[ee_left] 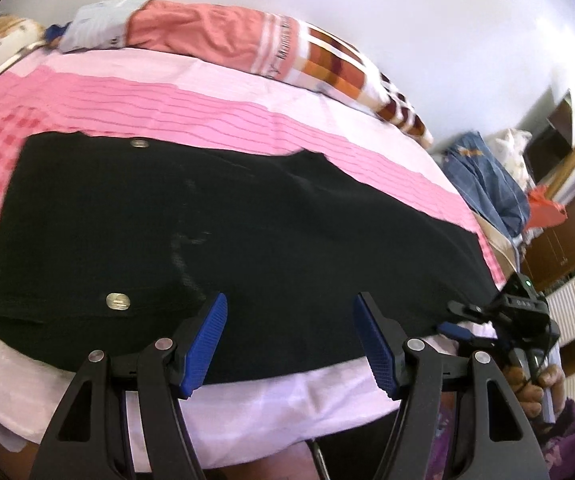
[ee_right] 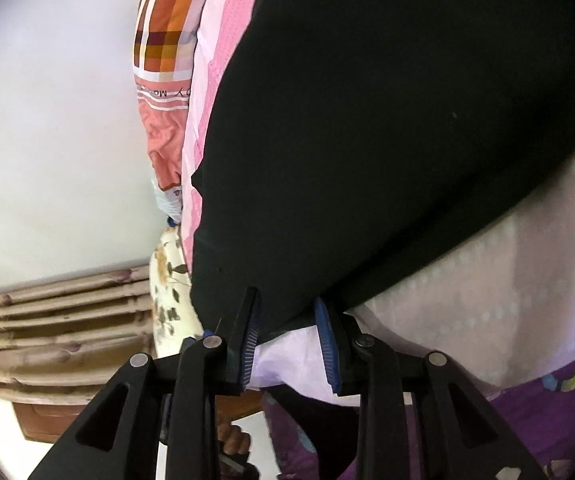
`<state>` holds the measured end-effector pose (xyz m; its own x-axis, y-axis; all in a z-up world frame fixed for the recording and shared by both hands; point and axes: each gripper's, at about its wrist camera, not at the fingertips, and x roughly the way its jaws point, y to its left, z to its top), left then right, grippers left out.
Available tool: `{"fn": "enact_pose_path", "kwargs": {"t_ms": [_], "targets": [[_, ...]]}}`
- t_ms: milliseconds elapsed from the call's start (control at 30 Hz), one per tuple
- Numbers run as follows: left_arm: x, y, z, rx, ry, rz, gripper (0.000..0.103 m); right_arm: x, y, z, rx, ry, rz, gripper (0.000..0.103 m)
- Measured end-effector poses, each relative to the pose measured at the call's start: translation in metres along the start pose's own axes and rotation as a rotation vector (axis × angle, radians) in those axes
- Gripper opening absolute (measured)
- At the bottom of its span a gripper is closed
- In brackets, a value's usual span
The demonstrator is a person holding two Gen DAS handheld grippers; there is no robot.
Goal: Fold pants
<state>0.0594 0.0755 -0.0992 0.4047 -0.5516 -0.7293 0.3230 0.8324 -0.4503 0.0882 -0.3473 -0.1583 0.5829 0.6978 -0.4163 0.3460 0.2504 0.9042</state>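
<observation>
Black pants lie flat on a pink and lavender bed sheet, with two metal snaps showing near the left end. My left gripper hovers open over the pants' near edge, its blue pads wide apart with nothing pressed between them. My right gripper is at the pants' right end, held by a person's hand. In the right wrist view the pants fill the upper frame. The right gripper stands partly open, with the fabric's edge between its tips but not pinched.
A folded orange and pink checked quilt runs along the bed's far edge. A pile of jeans and dark wooden furniture stand beyond the right end. A floral pillow and a beige curtain are at the other end.
</observation>
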Motion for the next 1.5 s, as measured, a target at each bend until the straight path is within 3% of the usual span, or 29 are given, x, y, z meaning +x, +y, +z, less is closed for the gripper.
{"fn": "enact_pose_path", "kwargs": {"t_ms": [67, 100, 133, 300, 433, 533, 600, 667, 800, 900, 967, 1067, 1133, 1233, 1333, 1500], "targets": [[-0.002, 0.011, 0.002, -0.024, -0.010, 0.015, 0.066, 0.002, 0.002, 0.004, -0.003, -0.015, 0.002, 0.026], [-0.003, 0.018, 0.003, -0.036, -0.021, 0.030, 0.066, 0.004, 0.004, 0.005, -0.014, -0.018, -0.005, 0.020], [-0.005, 0.024, 0.003, -0.041, -0.033, 0.045, 0.066, 0.005, 0.009, 0.004, -0.057, -0.023, -0.043, 0.007], [-0.011, 0.052, 0.007, -0.057, -0.060, 0.112, 0.066, -0.003, 0.015, 0.000, -0.120, -0.035, -0.066, 0.006], [-0.031, 0.072, 0.017, -0.108, -0.097, 0.077, 0.066, 0.000, -0.005, -0.003, -0.052, 0.021, -0.046, 0.007], [-0.054, 0.084, 0.029, -0.093, -0.143, 0.128, 0.066, -0.009, -0.005, -0.007, -0.035, 0.063, 0.004, 0.009], [-0.068, 0.093, 0.038, -0.101, -0.168, 0.156, 0.066, -0.017, 0.004, -0.010, -0.051, 0.082, 0.043, 0.017], [-0.075, 0.097, 0.044, -0.105, -0.179, 0.172, 0.066, -0.030, 0.020, -0.010, -0.112, 0.084, 0.031, 0.032], [-0.069, 0.082, 0.047, -0.105, -0.180, 0.105, 0.066, -0.075, 0.058, 0.007, -0.290, -0.050, -0.047, 0.037], [-0.044, 0.051, 0.042, -0.046, -0.144, 0.069, 0.066, -0.107, 0.059, 0.041, -0.241, -0.154, -0.004, 0.038], [-0.022, 0.032, 0.038, 0.019, -0.115, 0.082, 0.066, -0.107, 0.065, 0.058, -0.240, -0.160, 0.015, 0.038], [0.007, 0.023, 0.034, 0.043, -0.069, 0.103, 0.066, -0.071, 0.094, 0.073, -0.337, -0.073, 0.007, 0.041], [0.017, 0.027, 0.032, 0.026, -0.063, 0.099, 0.066, -0.029, 0.129, 0.078, -0.517, 0.003, -0.091, 0.048], [0.030, 0.036, 0.033, -0.013, -0.055, 0.114, 0.066, 0.027, 0.161, 0.083, -0.699, 0.140, -0.118, 0.048], [0.033, 0.040, 0.035, -0.040, -0.069, 0.102, 0.066, 0.086, 0.190, 0.080, -0.931, 0.229, -0.224, 0.048], [0.037, 0.037, 0.038, 0.004, -0.057, 0.128, 0.066, 0.149, 0.205, 0.082, -1.069, 0.345, -0.243, 0.048]]}}
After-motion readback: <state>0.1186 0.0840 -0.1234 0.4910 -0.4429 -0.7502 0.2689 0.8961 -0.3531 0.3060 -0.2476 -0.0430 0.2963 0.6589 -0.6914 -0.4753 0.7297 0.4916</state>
